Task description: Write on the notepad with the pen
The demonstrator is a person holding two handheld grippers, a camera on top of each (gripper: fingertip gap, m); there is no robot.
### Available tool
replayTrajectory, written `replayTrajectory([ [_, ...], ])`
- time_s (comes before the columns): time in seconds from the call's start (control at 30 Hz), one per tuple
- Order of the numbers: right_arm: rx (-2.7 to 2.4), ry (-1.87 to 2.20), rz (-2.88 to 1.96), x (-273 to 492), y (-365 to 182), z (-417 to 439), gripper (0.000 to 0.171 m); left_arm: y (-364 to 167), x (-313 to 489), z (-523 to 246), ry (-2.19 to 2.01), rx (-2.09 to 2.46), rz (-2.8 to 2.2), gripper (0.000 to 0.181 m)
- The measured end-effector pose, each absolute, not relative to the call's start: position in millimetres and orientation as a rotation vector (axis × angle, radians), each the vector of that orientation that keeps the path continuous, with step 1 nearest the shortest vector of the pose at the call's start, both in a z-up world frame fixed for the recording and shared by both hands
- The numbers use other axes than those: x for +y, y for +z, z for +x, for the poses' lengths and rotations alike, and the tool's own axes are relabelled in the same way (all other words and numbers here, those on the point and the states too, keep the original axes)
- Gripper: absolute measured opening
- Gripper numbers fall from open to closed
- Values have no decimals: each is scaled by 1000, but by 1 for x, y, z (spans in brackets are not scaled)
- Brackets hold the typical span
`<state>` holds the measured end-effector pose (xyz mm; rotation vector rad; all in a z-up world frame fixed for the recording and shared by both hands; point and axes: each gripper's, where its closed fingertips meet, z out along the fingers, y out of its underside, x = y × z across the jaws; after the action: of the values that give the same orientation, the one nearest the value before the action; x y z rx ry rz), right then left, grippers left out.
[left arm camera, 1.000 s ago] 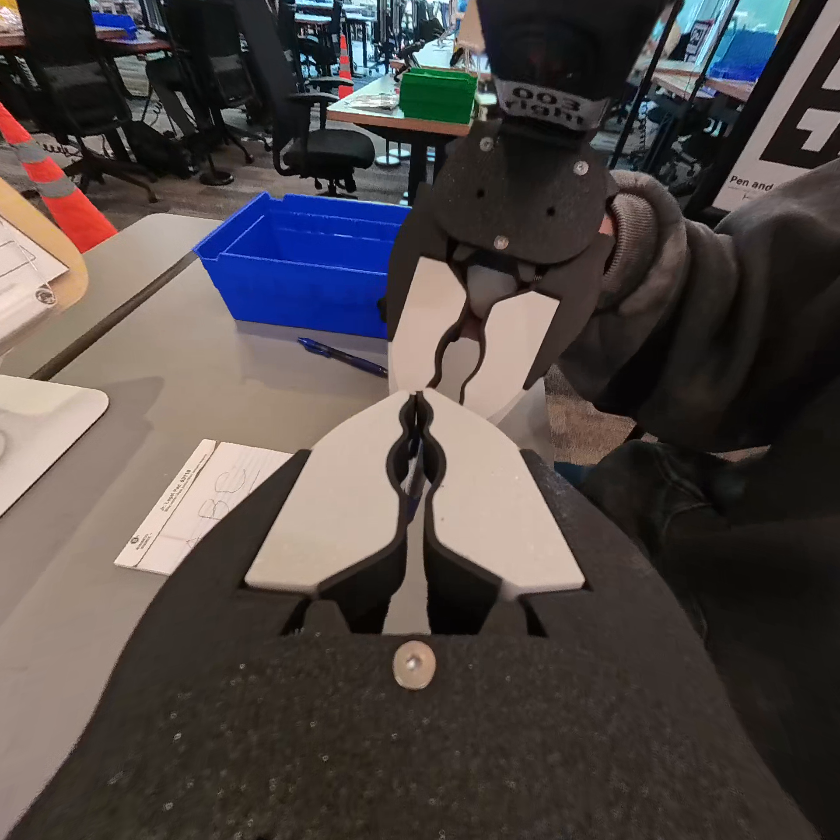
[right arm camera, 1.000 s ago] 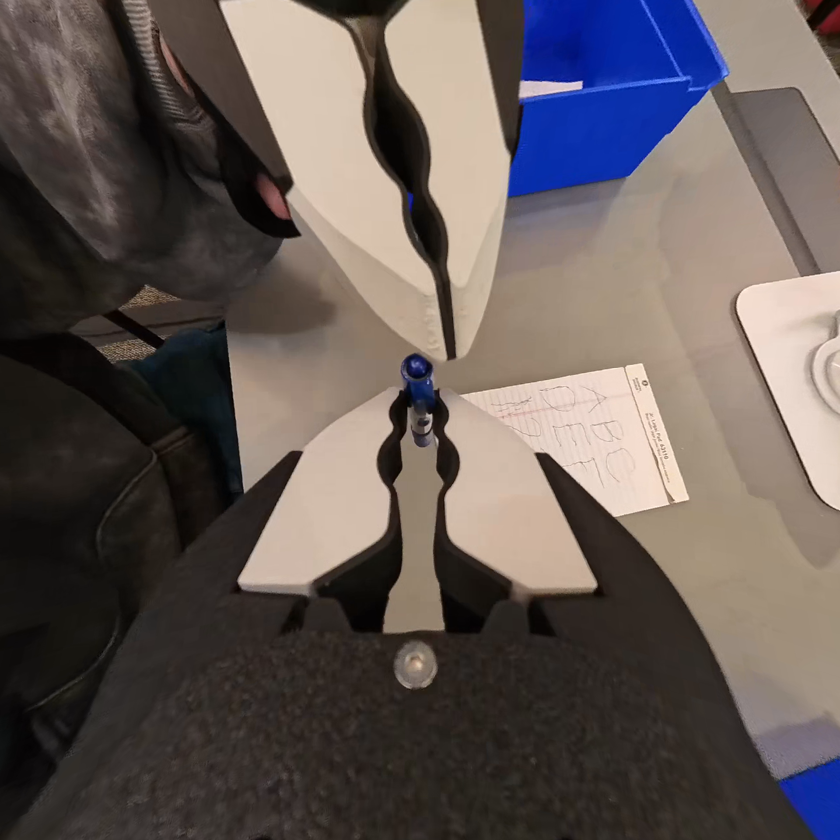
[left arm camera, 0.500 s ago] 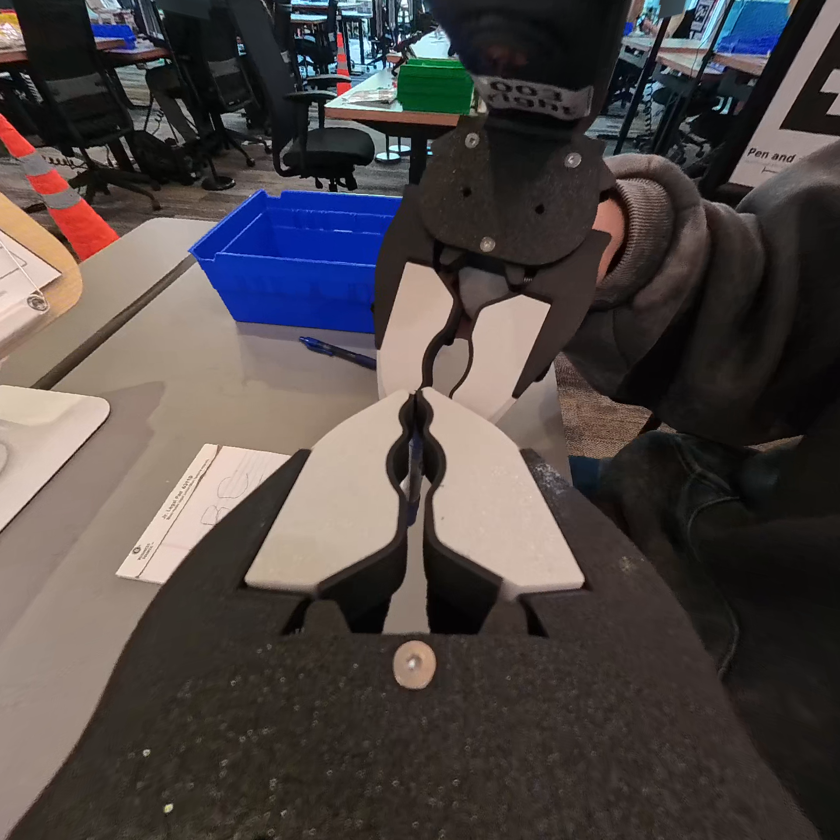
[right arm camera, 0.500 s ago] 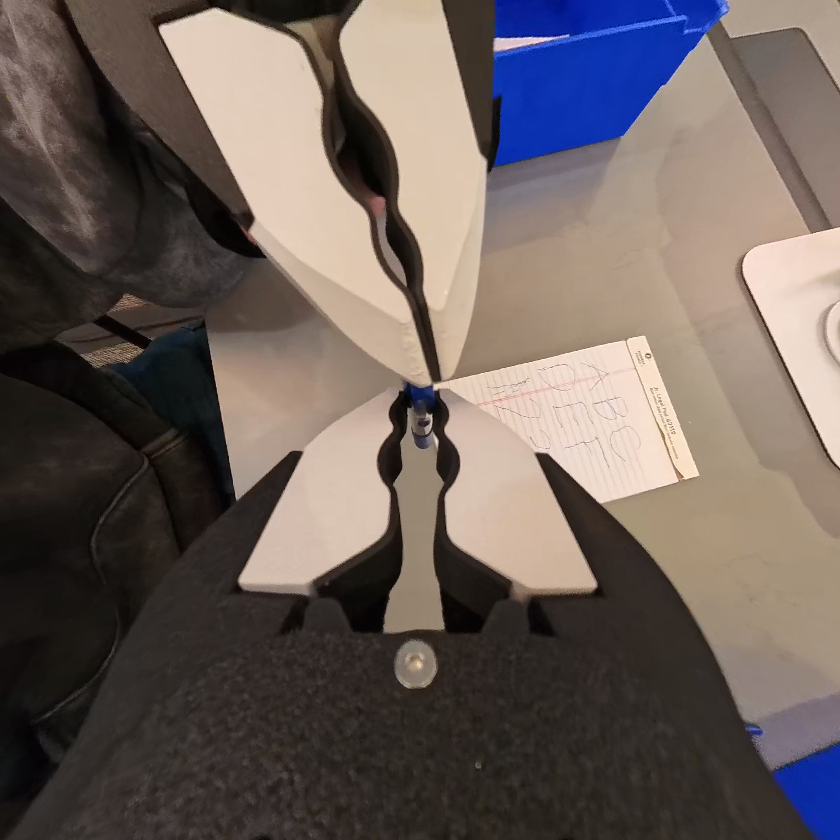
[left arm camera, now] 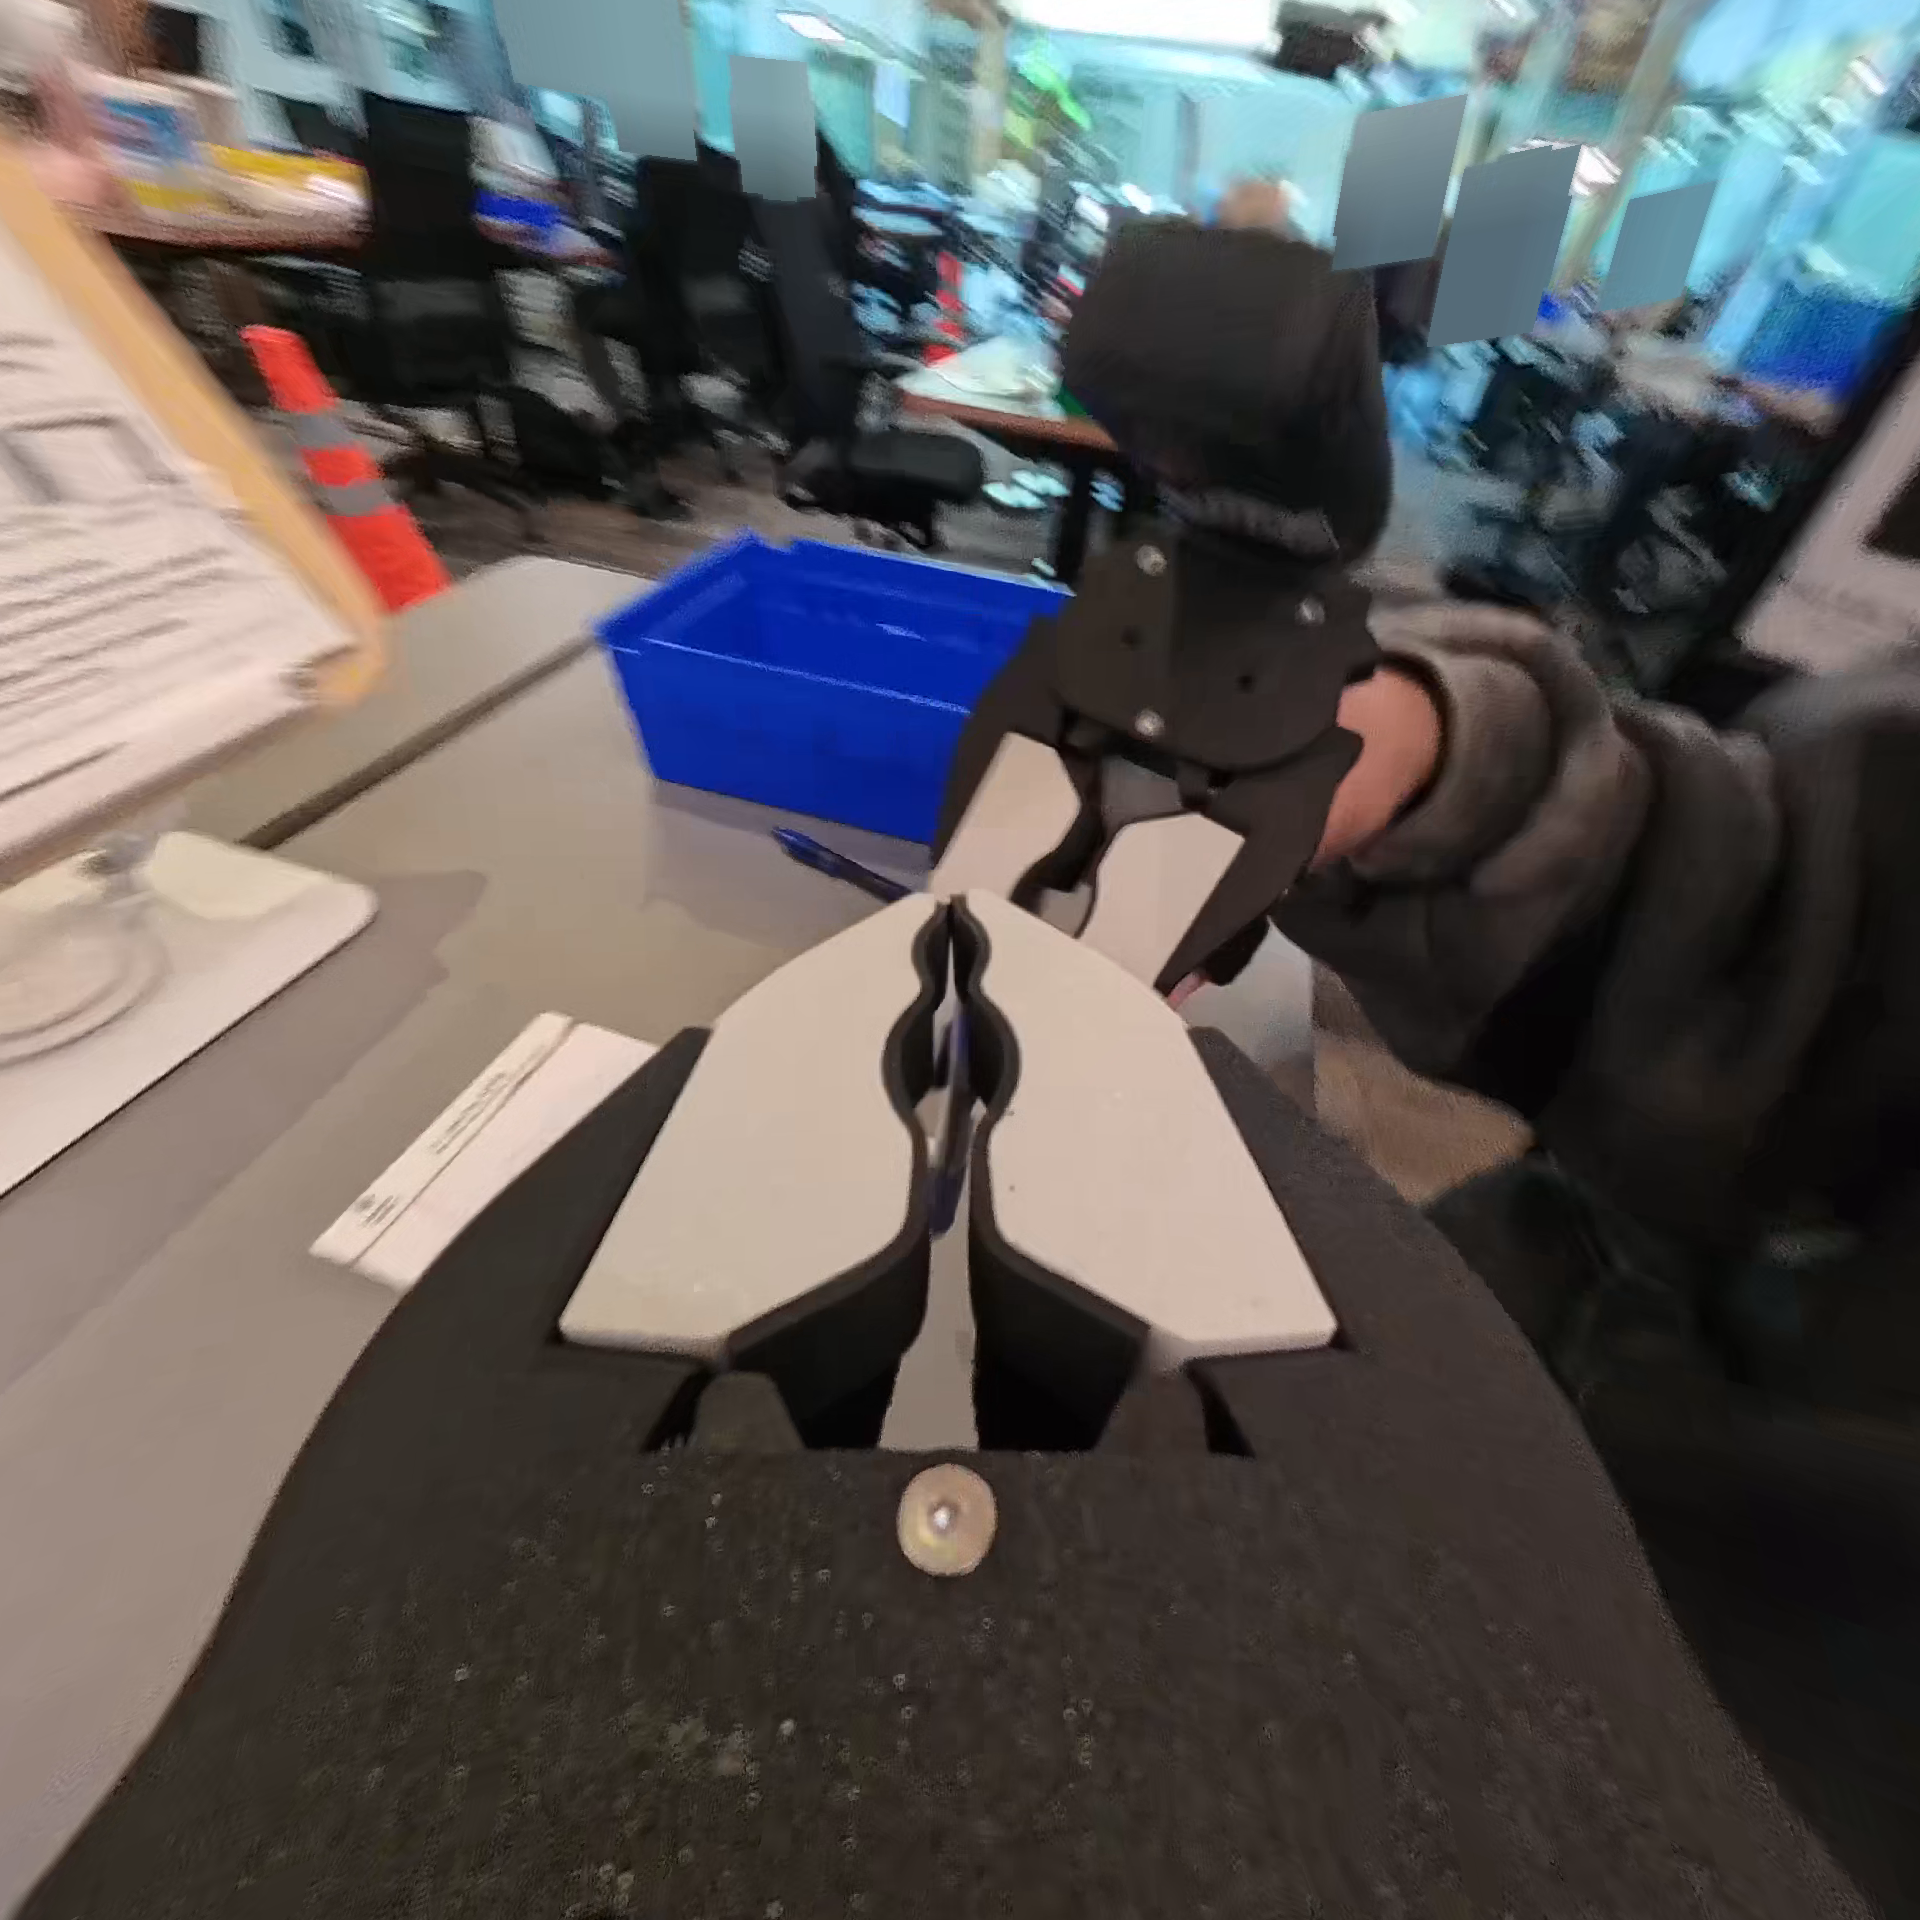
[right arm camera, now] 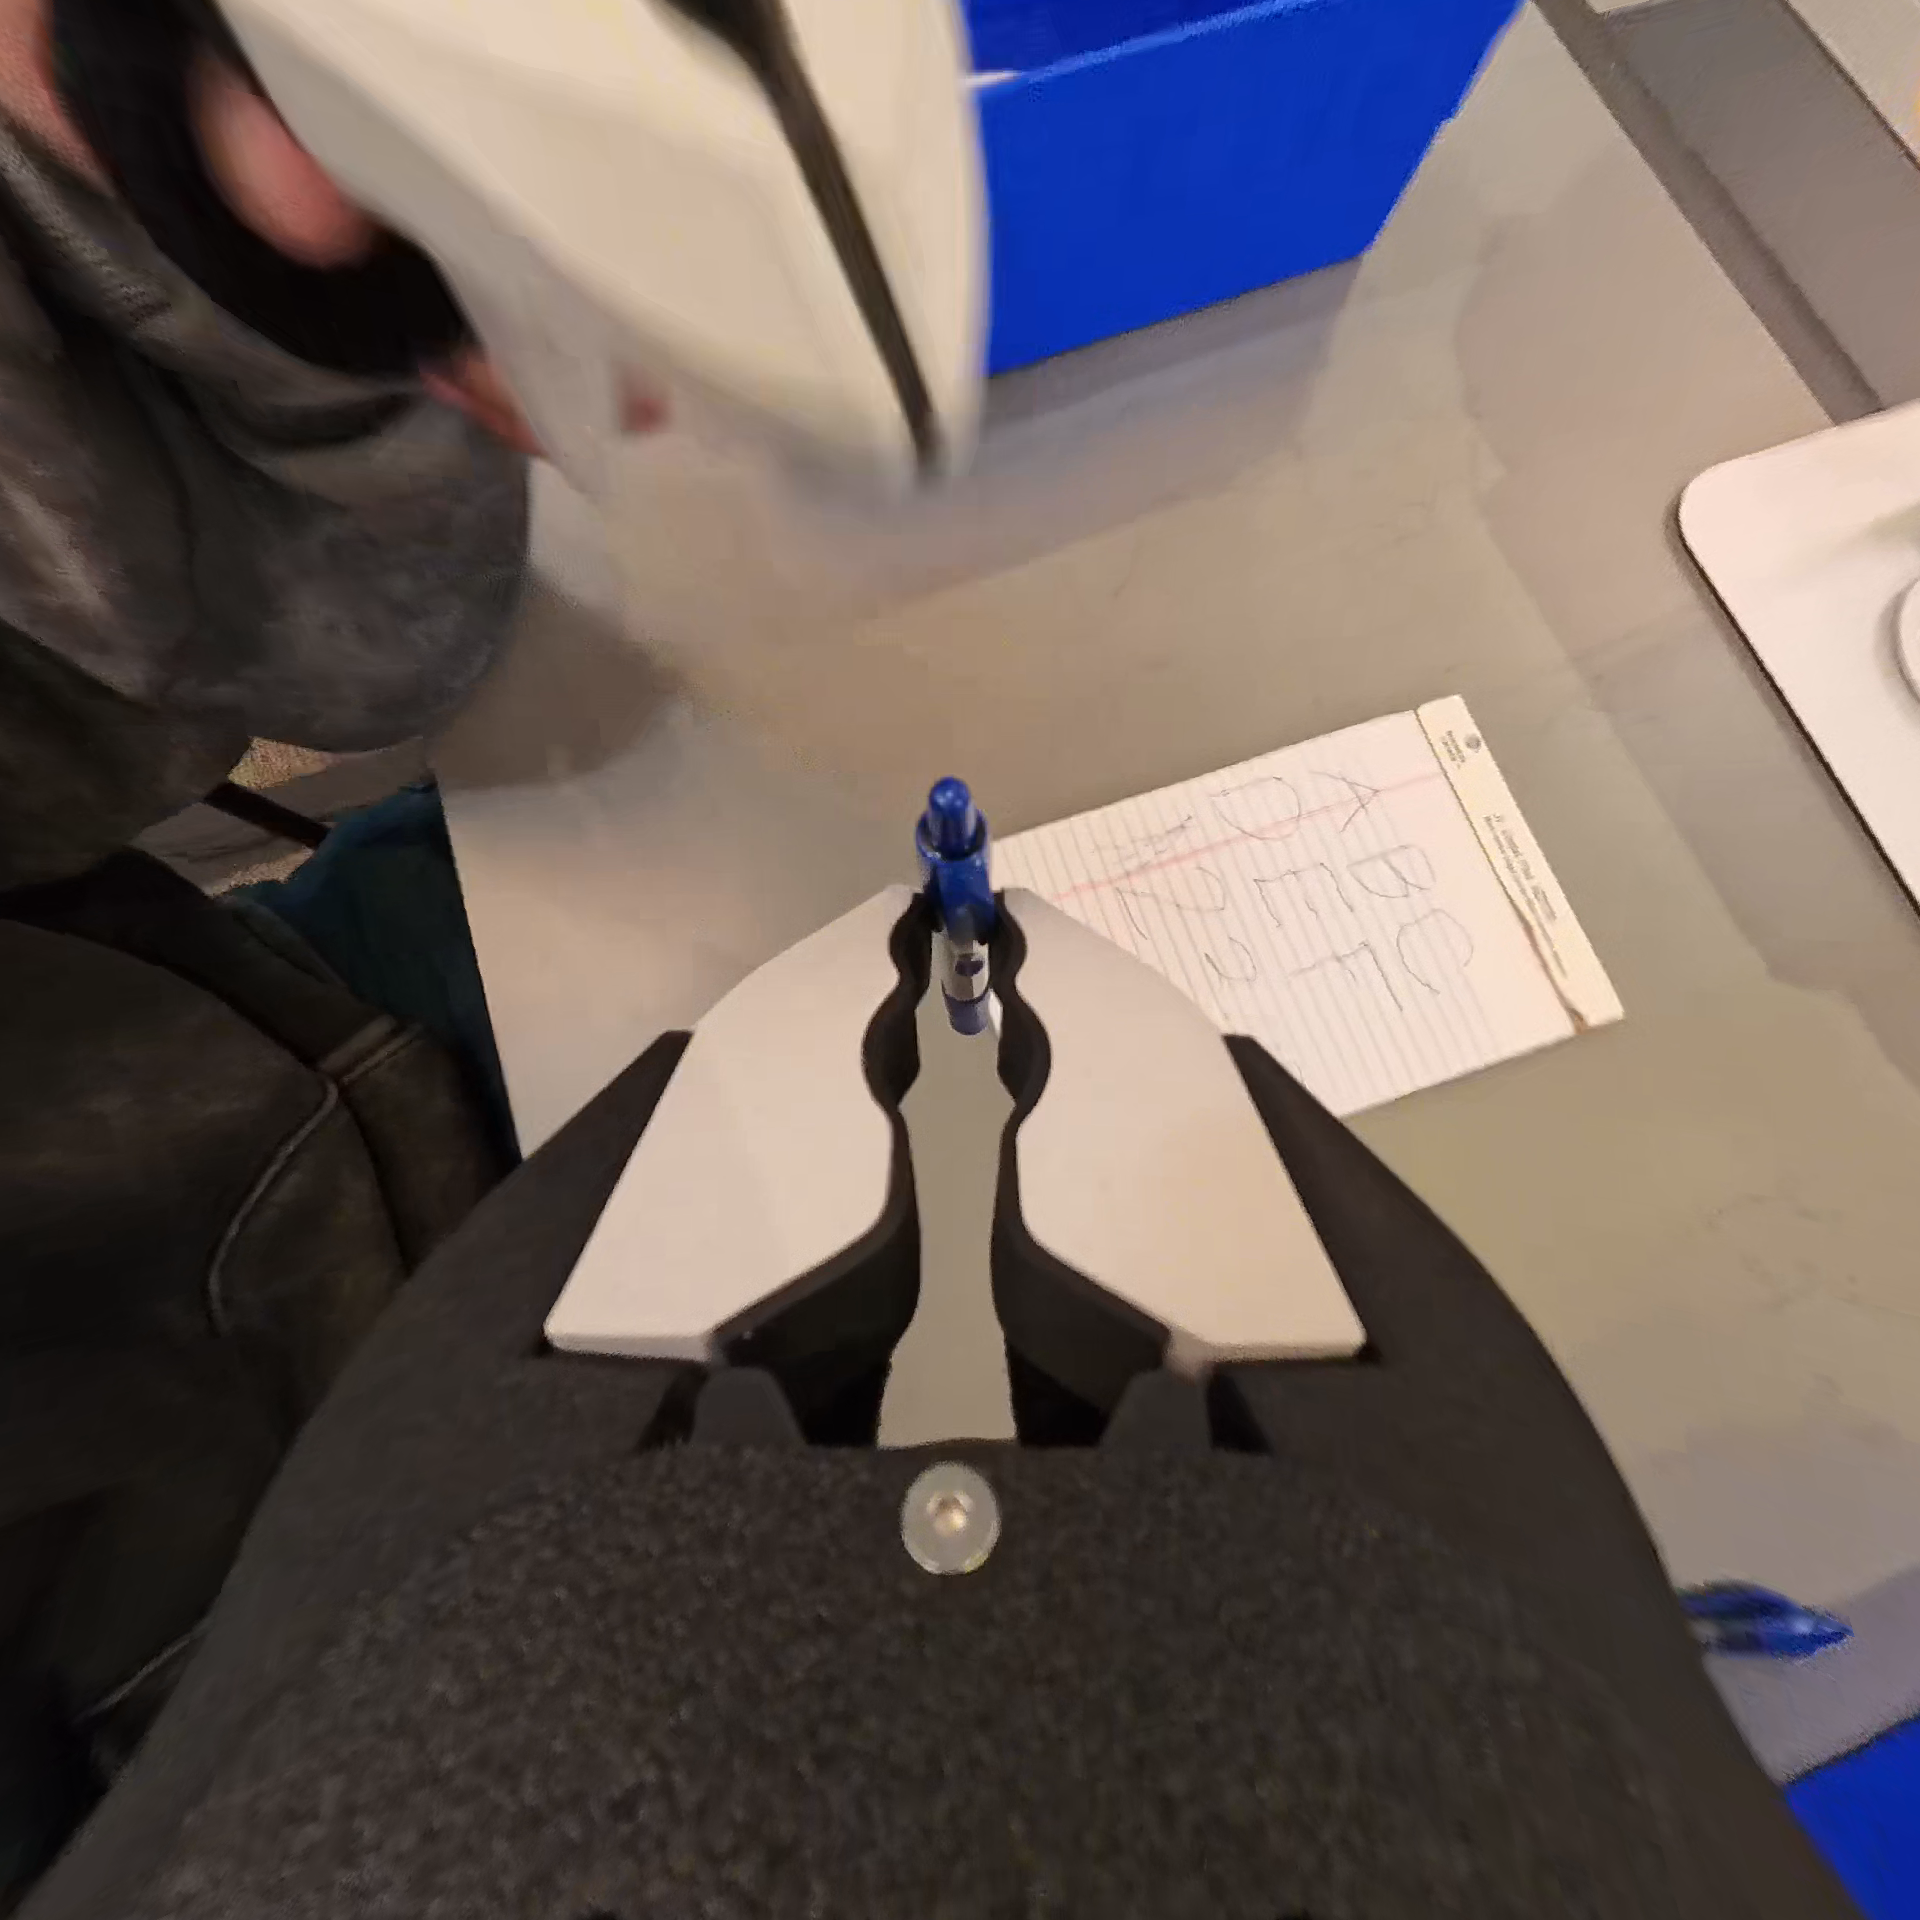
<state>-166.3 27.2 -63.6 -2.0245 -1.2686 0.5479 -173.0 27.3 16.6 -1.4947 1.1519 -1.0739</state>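
Handwriting and a printed strip mark the notepad (right arm camera: 1340, 914); wording withheld.

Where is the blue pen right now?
In the right wrist view, the blue plastic pen stands pinched at the fingertips of the right hand-held gripper, above the grey table, just left of the white lined notepad.

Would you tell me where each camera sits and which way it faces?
Left wrist view: on the left gripper, facing across the grey table to the blue bin and the opposing right gripper; the right hand and sleeve show.
Right wrist view: on the right gripper, facing down past the gripped pen to the notepad; the left hand shows.
Shared: notepad, blue bin, both grippers.
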Motion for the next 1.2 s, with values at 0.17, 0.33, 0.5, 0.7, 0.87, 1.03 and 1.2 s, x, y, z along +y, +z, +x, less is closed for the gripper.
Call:
replayTrajectory([
  [0.17,-1035,593,-2166,41,-49,-107,10,-11,37,-239,-972,654,-1712,44],
  [0.33,-793,587,-2475,67,-48,-41,10,-94,-8,-246,-913,608,-1842,78],
  [0.5,-514,650,-2837,105,-85,1,10,-85,-41,-236,-905,689,-1724,76],
  [0.7,-244,495,-3155,126,-136,23,10,-90,-59,-223,-927,792,-1711,75],
  [0.87,-100,282,-3222,141,-168,33,10,-100,-62,-222,-952,818,-1751,75],
  [1.03,-26,267,-3214,144,-197,24,11,-102,-62,-225,-955,828,-1762,75],
  [1.2,-26,328,-3156,146,-193,19,33,-106,-62,-224,-963,837,-1780,76],
])
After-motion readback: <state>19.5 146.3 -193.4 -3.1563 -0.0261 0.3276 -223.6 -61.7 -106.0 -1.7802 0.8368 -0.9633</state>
